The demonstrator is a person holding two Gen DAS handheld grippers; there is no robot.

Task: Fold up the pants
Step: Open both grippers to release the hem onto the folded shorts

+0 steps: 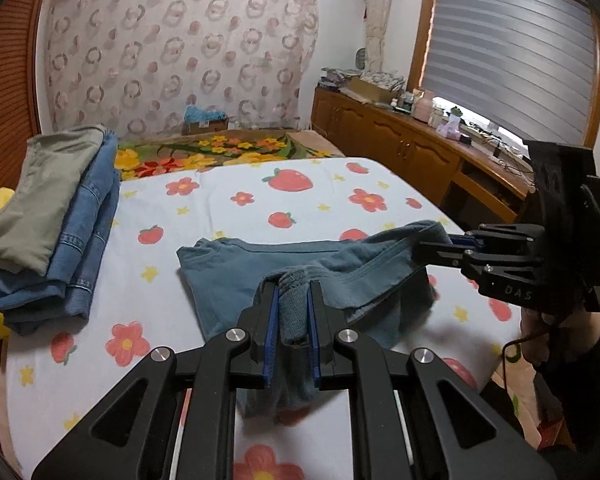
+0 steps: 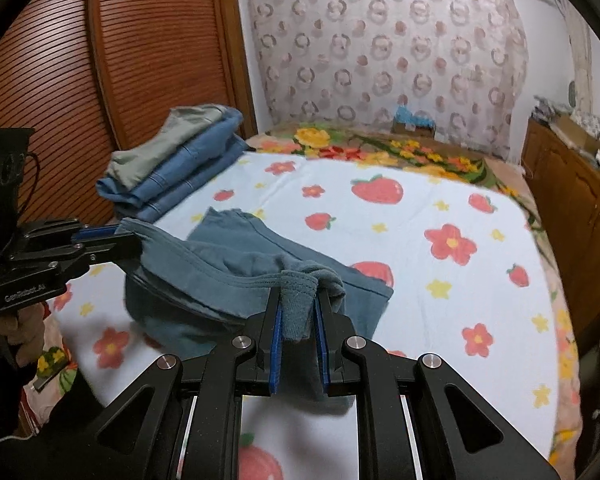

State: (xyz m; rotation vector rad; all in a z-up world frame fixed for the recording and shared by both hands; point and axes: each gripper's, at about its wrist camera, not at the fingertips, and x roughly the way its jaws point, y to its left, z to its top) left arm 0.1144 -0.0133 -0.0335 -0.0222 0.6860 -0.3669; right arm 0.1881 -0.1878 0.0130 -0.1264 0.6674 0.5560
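Blue-grey pants (image 1: 236, 280) lie partly folded on the strawberry-print bedsheet (image 1: 228, 200). My left gripper (image 1: 294, 284) is shut on one bunched end of the waistband, lifted a little off the bed. My right gripper (image 1: 432, 248) is shut on the other end, to the right in the left wrist view. In the right wrist view the right gripper (image 2: 298, 292) clamps the ribbed waistband, and the left gripper (image 2: 130, 240) holds the pants (image 2: 220, 272) at left. The waistband hangs stretched between them; the legs lie flat on the sheet behind.
A stack of folded clothes, olive on top of denim (image 1: 60, 216), sits at the bed's left edge, also shown in the right wrist view (image 2: 172, 164). A wooden cabinet (image 1: 404, 148) runs along the right. A floral blanket (image 1: 220, 152) lies at the far end.
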